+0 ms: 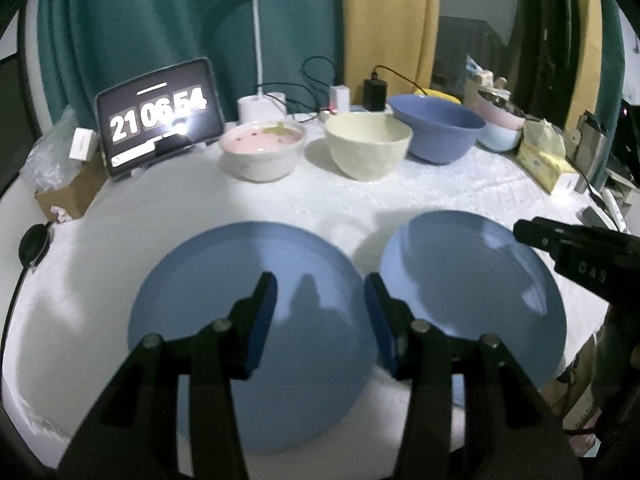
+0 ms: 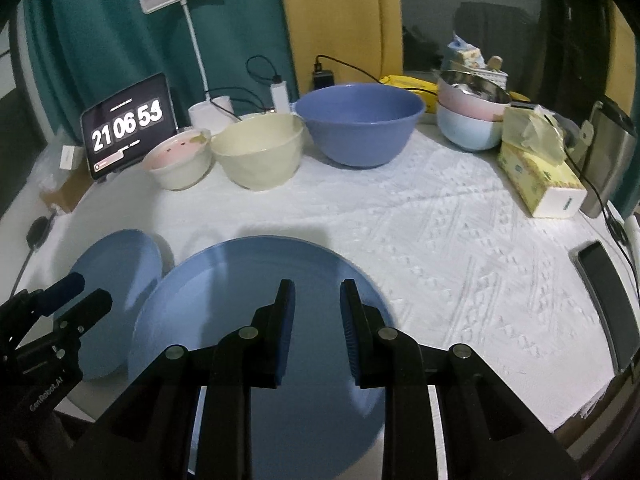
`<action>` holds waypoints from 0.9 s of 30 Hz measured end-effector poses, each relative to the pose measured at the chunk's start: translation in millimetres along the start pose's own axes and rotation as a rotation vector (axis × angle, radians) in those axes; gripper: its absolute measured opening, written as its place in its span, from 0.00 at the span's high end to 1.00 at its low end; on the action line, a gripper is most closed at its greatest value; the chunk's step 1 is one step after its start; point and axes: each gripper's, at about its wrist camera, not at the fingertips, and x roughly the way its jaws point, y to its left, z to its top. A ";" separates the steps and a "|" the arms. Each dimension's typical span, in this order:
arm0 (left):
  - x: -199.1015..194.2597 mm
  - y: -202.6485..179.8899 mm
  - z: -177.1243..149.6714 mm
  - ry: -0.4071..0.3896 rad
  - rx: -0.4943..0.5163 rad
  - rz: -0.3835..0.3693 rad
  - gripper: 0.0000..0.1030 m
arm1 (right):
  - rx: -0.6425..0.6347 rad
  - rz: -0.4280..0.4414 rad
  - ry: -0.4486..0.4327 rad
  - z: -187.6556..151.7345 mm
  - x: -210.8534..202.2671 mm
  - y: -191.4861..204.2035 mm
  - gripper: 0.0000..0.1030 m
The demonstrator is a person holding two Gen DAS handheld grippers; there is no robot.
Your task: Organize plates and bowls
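Note:
Two blue plates lie side by side at the front of the white-clothed table. My left gripper is open and empty above the left plate. My right gripper is open and empty above the right plate, which also shows in the left wrist view. The left plate and the left gripper show at the left of the right wrist view. At the back stand a pink-lined white bowl, a cream bowl and a large blue bowl.
A tablet clock and a desk lamp stand at the back left. Stacked pastel bowls, a tissue box, a phone and cables lie at the right. A cardboard box sits at the left edge.

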 end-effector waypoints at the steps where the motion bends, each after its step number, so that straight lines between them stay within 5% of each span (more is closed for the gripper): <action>1: -0.2 4.4 -0.6 -0.002 -0.007 0.003 0.54 | -0.008 0.000 0.001 1.1 0.7 4.4 0.76; 27: 12.7 132.6 -19.8 -0.028 -0.174 0.141 0.53 | -0.163 0.010 0.055 21.2 32.5 105.3 0.76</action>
